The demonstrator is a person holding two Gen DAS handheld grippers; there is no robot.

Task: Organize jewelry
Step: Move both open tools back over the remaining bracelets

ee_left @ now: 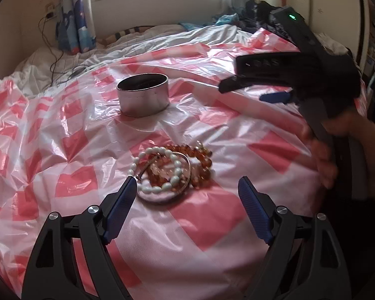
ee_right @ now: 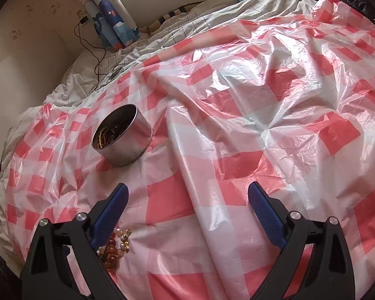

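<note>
Left tongs gape wide, empty, straddling bead pile, likely to grab for tin; right tongs open, idle

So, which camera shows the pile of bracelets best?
The left wrist view: the whole pile lies in plain sight on the checked sheet, white beads, amber beads and a bangle. The right wrist view shows only some amber beads at its lower edge, partly behind a finger.

The round tin lay on the checked plastic sheet; amber beads sat nearer, beside the wide-spread right gripper.
</note>
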